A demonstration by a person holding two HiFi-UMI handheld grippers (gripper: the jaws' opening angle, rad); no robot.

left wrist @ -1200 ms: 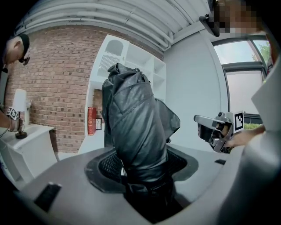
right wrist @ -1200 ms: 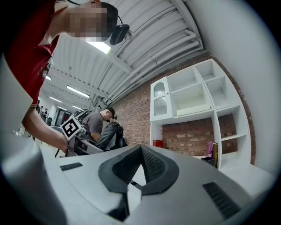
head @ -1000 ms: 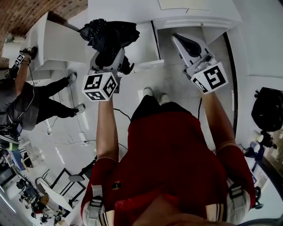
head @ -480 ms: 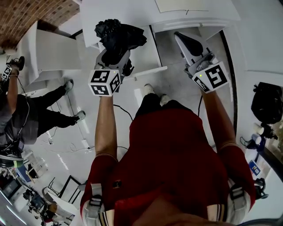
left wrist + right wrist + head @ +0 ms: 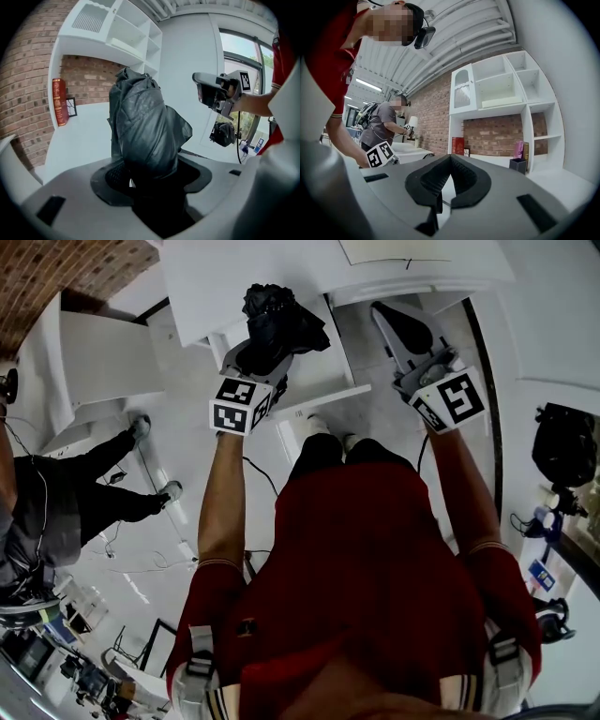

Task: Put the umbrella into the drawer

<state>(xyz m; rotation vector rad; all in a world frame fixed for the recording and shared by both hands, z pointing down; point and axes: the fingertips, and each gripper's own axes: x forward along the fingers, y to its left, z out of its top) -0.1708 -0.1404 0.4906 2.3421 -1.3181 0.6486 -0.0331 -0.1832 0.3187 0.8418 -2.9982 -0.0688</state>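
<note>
Clearly the job is about midway: the umbrella (image 5: pixel 279 326) is picked up but not yet put away. The left gripper (image 5: pixel 258 357) has its jaws clamped around the lower end of the folded black umbrella. In the left gripper view the bundled fabric (image 5: pixel 143 131) rises out from between the pads, filling the gap of the left gripper (image 5: pixel 150 173). From the head view, the umbrella hangs in the air over what looks like the pulled-out drawer (image 5: pixel 337 357), above its left half, between the drawer's front edge and the front edge of the white desk (image 5: pixel 281 268). Whether any part of it already touches the drawer's floor cannot be told, though it seems to be held clear of it.

The right gripper (image 5: pixel 389 320) is beside the drawer's right edge, near it but not touching, with its jaws pressed together on nothing; its own view shows the tips (image 5: pixel 450 161) meeting with only the room beyond.

By my reading, what remains is lowering the umbrella into the drawer, letting go, and perhaps pushing the drawer shut, which the task sentence does not ask for.
</note>
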